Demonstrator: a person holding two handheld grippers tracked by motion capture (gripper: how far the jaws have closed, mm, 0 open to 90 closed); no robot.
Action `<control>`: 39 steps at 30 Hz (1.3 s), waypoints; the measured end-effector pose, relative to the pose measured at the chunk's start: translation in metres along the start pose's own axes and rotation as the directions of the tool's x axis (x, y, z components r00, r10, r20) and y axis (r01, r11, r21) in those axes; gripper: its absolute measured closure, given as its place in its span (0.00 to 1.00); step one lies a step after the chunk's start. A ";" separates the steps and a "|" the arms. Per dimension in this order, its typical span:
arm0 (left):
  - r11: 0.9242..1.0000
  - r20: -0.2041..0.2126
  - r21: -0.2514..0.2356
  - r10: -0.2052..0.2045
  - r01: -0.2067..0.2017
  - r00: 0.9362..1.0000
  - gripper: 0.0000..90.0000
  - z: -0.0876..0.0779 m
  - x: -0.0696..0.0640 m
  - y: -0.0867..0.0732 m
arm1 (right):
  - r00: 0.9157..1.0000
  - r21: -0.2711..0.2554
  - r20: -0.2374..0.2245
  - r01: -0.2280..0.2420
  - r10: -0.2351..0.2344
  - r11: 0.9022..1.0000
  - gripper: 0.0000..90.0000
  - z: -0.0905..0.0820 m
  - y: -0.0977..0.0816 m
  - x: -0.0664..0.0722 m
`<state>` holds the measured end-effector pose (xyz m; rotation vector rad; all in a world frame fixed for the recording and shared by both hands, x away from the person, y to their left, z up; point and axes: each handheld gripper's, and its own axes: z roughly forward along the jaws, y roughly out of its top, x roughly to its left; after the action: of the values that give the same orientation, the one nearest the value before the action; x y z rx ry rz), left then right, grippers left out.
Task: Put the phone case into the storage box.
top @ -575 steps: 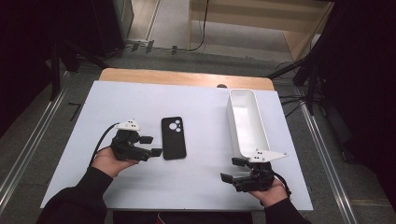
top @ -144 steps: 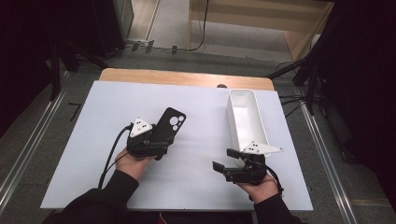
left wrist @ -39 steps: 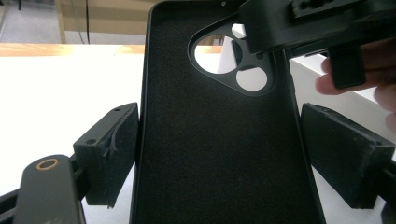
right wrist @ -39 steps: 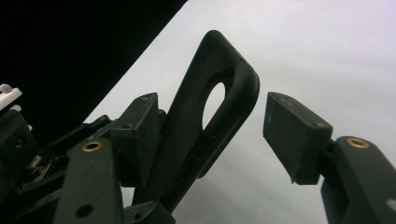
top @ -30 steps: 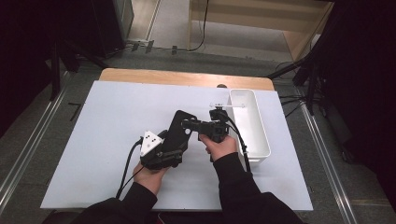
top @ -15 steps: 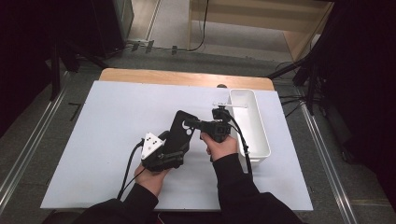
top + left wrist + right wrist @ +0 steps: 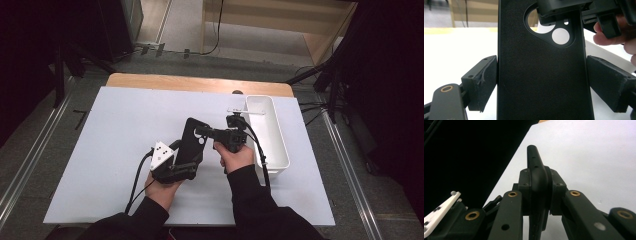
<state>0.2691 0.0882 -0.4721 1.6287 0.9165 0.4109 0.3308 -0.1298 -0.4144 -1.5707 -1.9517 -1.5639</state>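
Observation:
A black phone case [image 7: 189, 141] with a camera cutout is held tilted above the white table [image 7: 100, 150]. My left gripper [image 7: 181, 166] is shut on its lower part. In the left gripper view the two pads [image 7: 482, 82] press against the long sides of the phone case [image 7: 541, 75]. My right gripper [image 7: 204, 133] reaches in from the right and is shut on the case's upper end by the cutout. In the right gripper view the phone case [image 7: 536, 167] stands edge-on, clamped between the jaws of that gripper [image 7: 537, 185]. The right gripper [image 7: 564, 11] also shows at the top of the left gripper view.
A long white bin [image 7: 272, 135] lies along the table's right side, just right of my right hand. A wooden strip [image 7: 200, 84] borders the far edge. Bare table surface stretches to the left and front of the hands.
The case lay flat on the table at first; my left gripper lifted it and the right gripper came over from the front right onto its top end. Little has moved in the last second.

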 end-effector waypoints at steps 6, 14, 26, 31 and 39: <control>0.998 0.045 0.049 -0.047 0.045 0.998 0.01 0.002 0.007 0.006 | 0.999 -0.010 0.024 0.041 -0.041 0.999 0.83 -0.006 0.002 0.003; 0.988 0.066 0.109 -0.113 0.105 0.991 0.01 0.000 0.018 0.011 | 0.995 -0.019 0.065 0.071 -0.070 0.997 0.83 -0.012 0.005 0.000; 0.978 0.083 0.183 -0.115 0.098 0.990 0.03 -0.003 0.029 0.020 | 0.974 -0.016 0.118 0.194 -0.191 0.981 0.83 -0.019 0.008 0.003; 0.966 0.087 0.247 -0.098 0.074 0.991 0.03 0.000 0.034 0.024 | 0.967 -0.002 0.117 0.226 -0.224 0.974 0.83 -0.022 0.008 0.003; 0.939 0.137 0.338 -0.109 0.057 0.984 0.03 0.001 0.041 0.032 | 0.955 0.013 0.118 0.274 -0.274 0.962 0.83 -0.023 0.008 0.004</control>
<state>0.3066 0.1172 -0.4507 1.8910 0.9705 0.0684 0.3252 -0.1468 -0.3976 -1.4759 -2.3179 -1.6039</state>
